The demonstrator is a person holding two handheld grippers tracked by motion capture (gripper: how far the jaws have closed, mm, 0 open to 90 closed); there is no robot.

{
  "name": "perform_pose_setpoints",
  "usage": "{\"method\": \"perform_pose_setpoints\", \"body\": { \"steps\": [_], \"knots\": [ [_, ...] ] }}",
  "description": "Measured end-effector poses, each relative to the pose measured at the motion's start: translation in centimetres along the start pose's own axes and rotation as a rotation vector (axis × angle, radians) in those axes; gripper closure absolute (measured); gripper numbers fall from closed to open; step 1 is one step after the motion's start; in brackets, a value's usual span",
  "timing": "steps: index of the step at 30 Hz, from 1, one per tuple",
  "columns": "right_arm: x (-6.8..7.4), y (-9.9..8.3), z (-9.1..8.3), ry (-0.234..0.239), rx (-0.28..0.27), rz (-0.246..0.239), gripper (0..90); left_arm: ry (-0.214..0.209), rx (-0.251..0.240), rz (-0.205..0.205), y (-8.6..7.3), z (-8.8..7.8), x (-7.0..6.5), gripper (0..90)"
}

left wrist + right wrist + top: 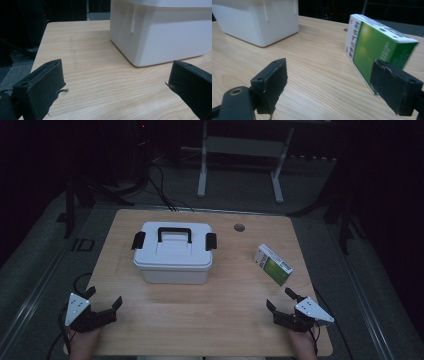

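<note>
Both grippers, left [104, 304] and right [280, 301], gape empty; green box [272, 264] near right, white bin [173, 252] centre.

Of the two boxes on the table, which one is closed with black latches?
The big white storage box near the middle: it has a black latch at each end and a black handle on its lid. The small green and white carton has none.

The white lidded plastic storage box [173, 253] stands on the light wooden counter [220, 320], left of centre. The green and white cardboard carton [272, 264] lies to the box's right, well apart. Both grippers sit nearer than the box: left gripper [104, 301] to its left, right gripper [280, 300] to its right.
</note>
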State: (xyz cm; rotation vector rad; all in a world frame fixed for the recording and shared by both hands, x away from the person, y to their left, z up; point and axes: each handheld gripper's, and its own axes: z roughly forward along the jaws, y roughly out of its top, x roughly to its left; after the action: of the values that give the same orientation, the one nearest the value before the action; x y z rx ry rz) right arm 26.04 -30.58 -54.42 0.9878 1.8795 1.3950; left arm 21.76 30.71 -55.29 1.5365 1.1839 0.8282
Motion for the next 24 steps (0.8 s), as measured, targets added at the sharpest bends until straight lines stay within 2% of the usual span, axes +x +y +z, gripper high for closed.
{"method": "perform_pose_setpoints", "body": {
  "steps": [9, 13, 18, 22, 24],
  "knots": [
    [0.7, 1.2, 1.1, 0.053, 0.010, -0.005, 18.7, -0.036, -0.003, -0.001, 0.8, 0.7, -0.4, 0.1],
    [1.3, 2.2, 2.1, 0.081, -0.002, -0.014, 21.8, -0.044, -0.001, 0.011, 1.2, 1.2, -0.4, 0.1],
    [1.9, 3.4, 3.6, 0.095, -0.020, -0.026, 23.2, -0.053, 0.008, 0.010, 1.8, 2.3, -0.4, 0.1],
    [2.3, 4.1, 4.7, 0.104, -0.023, -0.037, 27.3, -0.063, 0.018, 0.025, 2.0, 2.9, -0.5, 3.4],
    [2.5, 4.3, 5.4, 0.111, -0.021, -0.036, 31.3, -0.071, 0.022, 0.018, 2.2, 3.3, -0.5, 3.8]
  ]
}}
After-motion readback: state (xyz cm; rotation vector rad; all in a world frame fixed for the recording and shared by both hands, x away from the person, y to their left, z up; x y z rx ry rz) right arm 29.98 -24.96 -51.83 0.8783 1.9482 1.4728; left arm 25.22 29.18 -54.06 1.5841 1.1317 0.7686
